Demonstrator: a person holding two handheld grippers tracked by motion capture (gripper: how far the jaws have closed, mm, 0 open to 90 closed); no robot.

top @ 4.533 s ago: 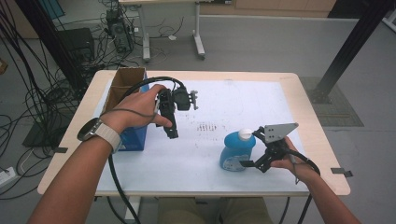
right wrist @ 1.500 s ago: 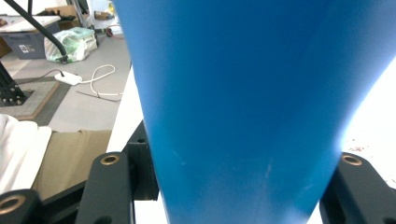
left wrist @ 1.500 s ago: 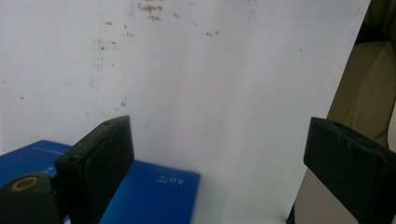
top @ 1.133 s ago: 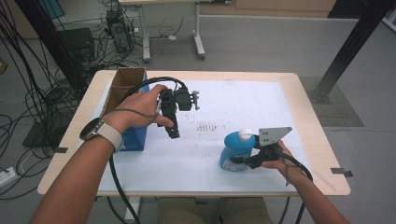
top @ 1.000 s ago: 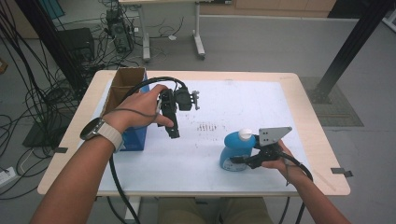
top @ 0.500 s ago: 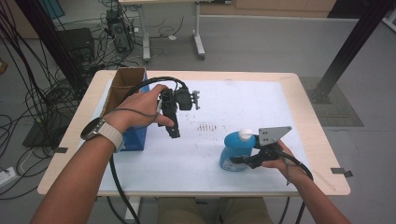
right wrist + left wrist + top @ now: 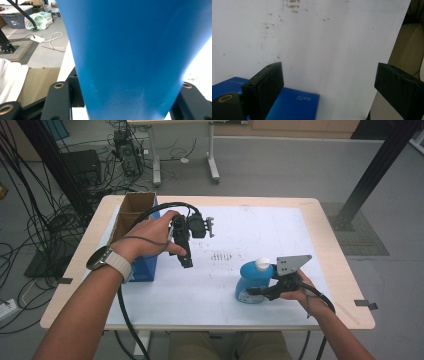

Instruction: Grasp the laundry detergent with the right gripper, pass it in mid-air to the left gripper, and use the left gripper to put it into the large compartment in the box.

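Moved: against the earliest high view, the right gripper [image 7: 260, 291] sits lower and tighter against the bottle [image 7: 252, 281]; the left hand [image 7: 150, 237], the box and the bottle keep their places.
Count: one bottle, one open box [image 7: 131, 212], one blue box [image 7: 145, 268], two grippers.
Bottle: blue with a white cap, upright on the white sheet [image 7: 250, 230] near the table's [image 7: 320, 240] front edge, right of the middle.
Right gripper: clenched on the bottle; in the right gripper view the blue body [image 7: 130, 57] fills the space between the two jaws, which press its sides.
Left gripper [image 7: 186, 257]: released, jaws wide apart with nothing between them, held above the sheet toward the table's left side, tips pointing down.
Open box: cardboard, at the table's back left corner; its inside cannot be made out.
Blue box: along the left edge, just in front of the open box, closed; the left gripper view shows its top [image 7: 294, 105] with small print too fine to read.
Hidden: the left forearm covers much of the blue box; the right gripper hides the bottle's lower right side.
Cut off: the bottle's cap and base lie outside the right gripper view.
Marks: dark specks on the sheet [image 7: 222, 256] near the table's middle, too small to read.
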